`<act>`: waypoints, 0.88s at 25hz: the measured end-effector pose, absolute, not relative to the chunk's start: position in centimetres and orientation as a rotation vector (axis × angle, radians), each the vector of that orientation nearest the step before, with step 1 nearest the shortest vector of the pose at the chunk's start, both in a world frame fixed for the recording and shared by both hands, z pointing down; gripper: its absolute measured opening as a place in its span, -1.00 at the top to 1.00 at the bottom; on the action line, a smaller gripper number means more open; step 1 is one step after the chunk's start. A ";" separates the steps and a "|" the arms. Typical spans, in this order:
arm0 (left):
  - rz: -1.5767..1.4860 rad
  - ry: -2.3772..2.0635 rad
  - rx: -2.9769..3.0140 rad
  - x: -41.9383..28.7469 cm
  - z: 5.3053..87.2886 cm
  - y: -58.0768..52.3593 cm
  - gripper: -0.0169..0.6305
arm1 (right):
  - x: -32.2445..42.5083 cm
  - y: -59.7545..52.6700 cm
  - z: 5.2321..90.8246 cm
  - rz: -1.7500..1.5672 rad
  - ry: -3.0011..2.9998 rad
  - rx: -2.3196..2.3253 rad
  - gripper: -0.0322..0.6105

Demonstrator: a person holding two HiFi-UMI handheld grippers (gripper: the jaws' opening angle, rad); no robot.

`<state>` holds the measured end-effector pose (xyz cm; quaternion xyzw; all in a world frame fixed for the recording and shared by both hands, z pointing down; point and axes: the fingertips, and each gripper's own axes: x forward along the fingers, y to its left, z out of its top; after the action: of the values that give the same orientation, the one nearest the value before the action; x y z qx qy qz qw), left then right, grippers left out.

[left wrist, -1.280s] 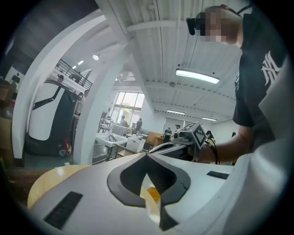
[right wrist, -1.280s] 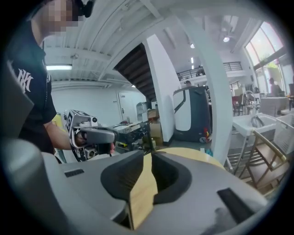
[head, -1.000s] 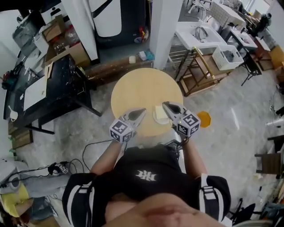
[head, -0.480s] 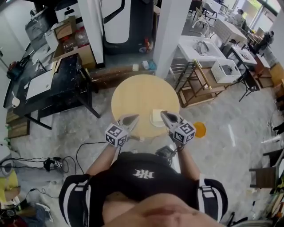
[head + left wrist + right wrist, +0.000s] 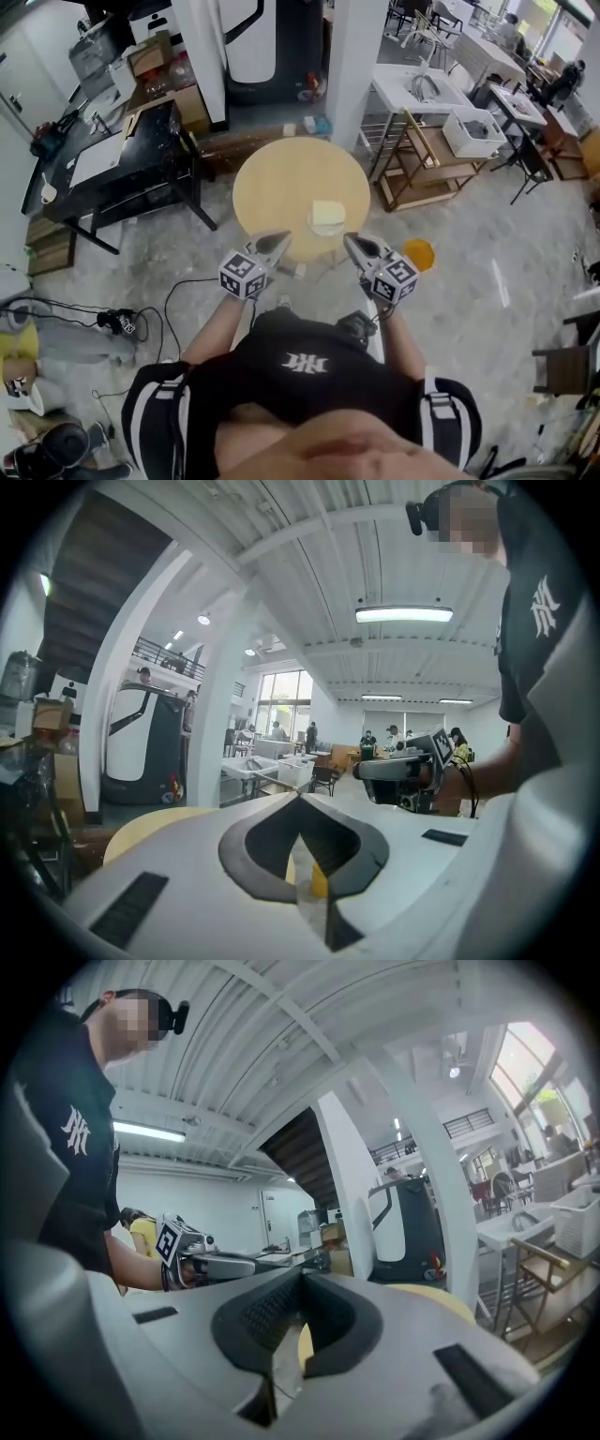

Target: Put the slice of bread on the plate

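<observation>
Grey concrete floor [image 5: 469,272] surrounds a round wooden table [image 5: 281,183] in an open workshop. A white pillar [image 5: 352,56] stands beyond the table, a black workbench [image 5: 141,159] to its left, and a wooden rack [image 5: 422,169] to its right. An orange round object [image 5: 419,253] lies on the floor near the table's right edge. Black cables [image 5: 122,323] trail across the floor at the left.

The slice of bread [image 5: 327,212] is a pale square on the near-right part of the tabletop. It rests on a white plate [image 5: 325,228], of which only a narrow edge shows under the slice; the head view is too coarse to separate the two sharply.

The left gripper [image 5: 279,242] is held at the near edge of the table, left of the plate and apart from it. Its jaws are closed tip to tip with nothing between the pads.

The right gripper [image 5: 352,242] is held just off the near edge of the table, close to the plate but not touching it. Its jaws are fully closed and empty.

Both grippers point roughly level toward the table. Each gripper view shows the other gripper off to one side.
</observation>
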<state>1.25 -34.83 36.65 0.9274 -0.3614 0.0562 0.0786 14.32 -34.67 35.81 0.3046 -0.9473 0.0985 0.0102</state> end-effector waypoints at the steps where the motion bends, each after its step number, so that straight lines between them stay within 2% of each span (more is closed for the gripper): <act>1: 0.176 -1.083 2.775 1.8 36.7 -33.5 0.91 | 14.9 -33.4 36.1 0.350 -2.954 0.947 0.89; 9: 0.089 -0.995 2.784 4.4 35.3 -22.0 0.91 | 16.1 -23.1 37.3 0.480 -3.107 0.759 0.89; 15: 0.154 -1.014 2.809 3.6 34.7 -17.7 0.91 | 16.4 -17.5 36.1 0.509 -3.195 0.752 0.89; 22: 0.095 -0.892 2.852 3.2 34.6 -12.5 0.91 | 14.8 -11.5 35.1 0.372 -3.082 0.831 0.89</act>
<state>3.23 -12.52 34.61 0.9512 -0.2975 0.0317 0.0756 14.76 -11.47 35.07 0.2584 -0.9584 0.1157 -0.0362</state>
